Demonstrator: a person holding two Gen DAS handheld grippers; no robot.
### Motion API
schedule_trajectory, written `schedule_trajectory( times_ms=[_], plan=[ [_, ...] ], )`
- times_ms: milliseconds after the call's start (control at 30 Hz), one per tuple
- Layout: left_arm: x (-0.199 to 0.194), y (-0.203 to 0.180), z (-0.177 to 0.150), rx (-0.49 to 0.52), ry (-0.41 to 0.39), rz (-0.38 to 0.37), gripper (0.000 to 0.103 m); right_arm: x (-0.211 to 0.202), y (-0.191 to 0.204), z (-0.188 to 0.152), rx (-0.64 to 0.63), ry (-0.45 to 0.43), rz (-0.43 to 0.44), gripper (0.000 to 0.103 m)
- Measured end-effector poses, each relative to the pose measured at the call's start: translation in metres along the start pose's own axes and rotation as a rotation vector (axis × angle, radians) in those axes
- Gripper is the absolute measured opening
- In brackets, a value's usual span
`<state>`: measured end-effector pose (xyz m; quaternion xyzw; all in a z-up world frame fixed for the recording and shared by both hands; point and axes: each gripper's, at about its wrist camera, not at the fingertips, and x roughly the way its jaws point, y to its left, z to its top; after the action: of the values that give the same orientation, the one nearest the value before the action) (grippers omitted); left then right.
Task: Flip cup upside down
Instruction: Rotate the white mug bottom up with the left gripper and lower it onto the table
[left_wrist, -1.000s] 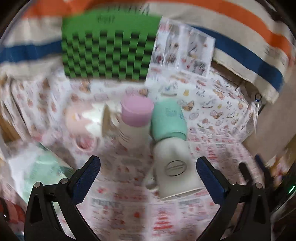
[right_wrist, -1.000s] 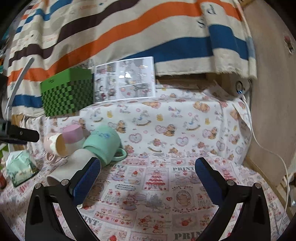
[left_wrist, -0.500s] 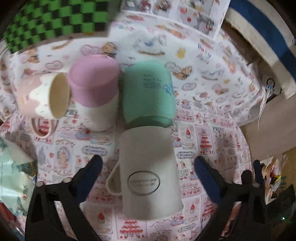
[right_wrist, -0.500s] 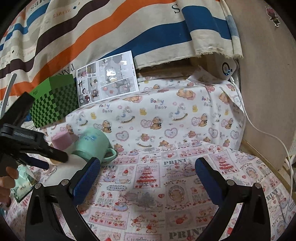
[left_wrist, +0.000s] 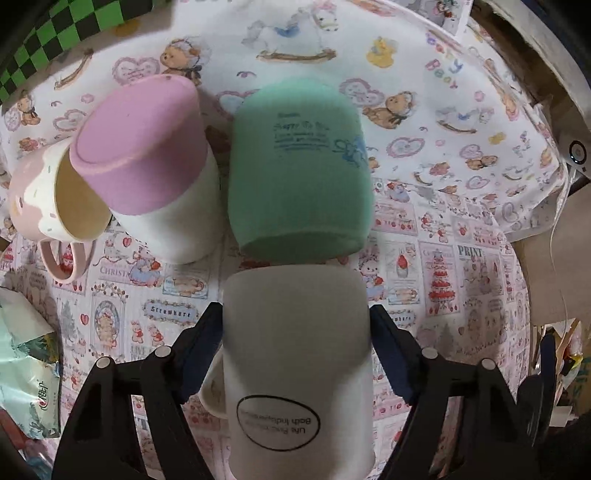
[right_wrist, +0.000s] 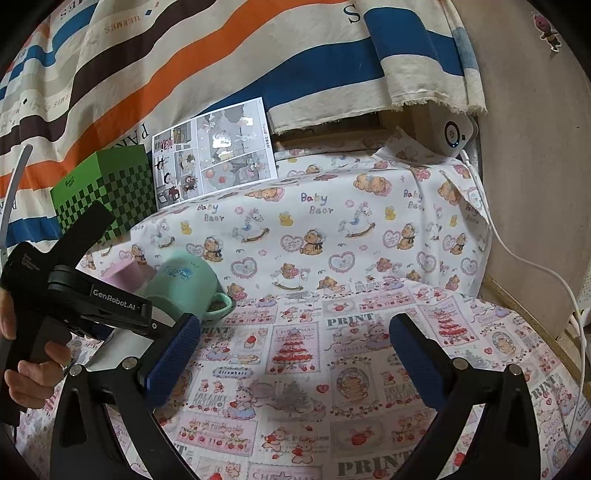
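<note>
A white mug (left_wrist: 297, 354) with an oval logo lies on its side on the printed cloth, its handle to the left. My left gripper (left_wrist: 295, 328) straddles it, both blue pads tight against its sides. A mint green mug (left_wrist: 299, 177) lies on its side just beyond it and also shows in the right wrist view (right_wrist: 184, 284). A pink-and-white cup (left_wrist: 147, 162) stands upside down to the left. A pink speckled mug (left_wrist: 48, 192) lies on its side at far left. My right gripper (right_wrist: 293, 350) is open and empty over the cloth.
A green checkered box (right_wrist: 107, 192) and a picture card (right_wrist: 218, 151) stand at the back against striped fabric. A tissue pack (left_wrist: 26, 376) lies at the left. A white device (right_wrist: 454, 133) with a cable sits at the back right.
My left gripper moved down and forward over the white mug and its jaws closed onto the mug's sides. The right gripper stayed open and nearly still.
</note>
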<state>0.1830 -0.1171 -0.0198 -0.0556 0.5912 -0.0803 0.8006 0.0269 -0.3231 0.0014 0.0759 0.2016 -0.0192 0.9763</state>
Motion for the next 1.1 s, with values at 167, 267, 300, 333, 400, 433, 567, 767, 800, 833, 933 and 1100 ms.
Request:
schedule_trajectory(
  times_ms=[167, 267, 300, 333, 400, 433, 567, 767, 800, 833, 933, 1100],
  plan=[
    [-0.036, -0.017, -0.019, 0.082, -0.121, -0.008, 0.076, 0.003, 0.000, 0.000, 0.001, 0.012, 0.004, 0.103],
    [-0.062, -0.028, -0.034, 0.150, -0.189, 0.004, 0.076, 0.004, -0.001, -0.001, 0.006, 0.015, 0.012, 0.103],
    [-0.071, -0.033, -0.040, 0.173, -0.215, 0.013, 0.076, 0.004, -0.001, -0.001, 0.005, 0.012, 0.023, 0.103],
    [-0.078, -0.035, -0.044, 0.189, -0.237, 0.025, 0.076, 0.002, 0.000, -0.001, 0.002, 0.006, 0.030, 0.103],
    [-0.087, -0.044, -0.053, 0.220, -0.288, 0.062, 0.076, 0.000, 0.003, -0.001, -0.014, -0.007, 0.028, 0.103],
    [-0.091, -0.046, -0.056, 0.230, -0.311, 0.079, 0.076, -0.001, 0.005, -0.001, -0.021, -0.012, 0.028, 0.103],
    [-0.102, -0.050, -0.062, 0.238, -0.363, 0.094, 0.076, -0.007, 0.011, -0.002, -0.052, -0.041, 0.021, 0.103],
    [-0.095, -0.047, -0.061, 0.259, -0.396, 0.156, 0.076, -0.010, 0.017, -0.002, -0.088, -0.059, 0.022, 0.103],
    [-0.092, -0.044, -0.060, 0.257, -0.395, 0.154, 0.076, -0.011, 0.018, -0.002, -0.094, -0.063, 0.024, 0.103],
    [-0.088, -0.042, -0.060, 0.253, -0.392, 0.150, 0.076, -0.012, 0.019, -0.003, -0.098, -0.065, 0.026, 0.103],
    [-0.077, -0.031, -0.059, 0.213, -0.386, 0.117, 0.076, -0.011, 0.021, -0.003, -0.106, -0.062, 0.027, 0.103],
    [-0.066, -0.027, -0.061, 0.205, -0.398, 0.103, 0.076, -0.010, 0.021, -0.003, -0.107, -0.059, 0.027, 0.103]
  ],
)
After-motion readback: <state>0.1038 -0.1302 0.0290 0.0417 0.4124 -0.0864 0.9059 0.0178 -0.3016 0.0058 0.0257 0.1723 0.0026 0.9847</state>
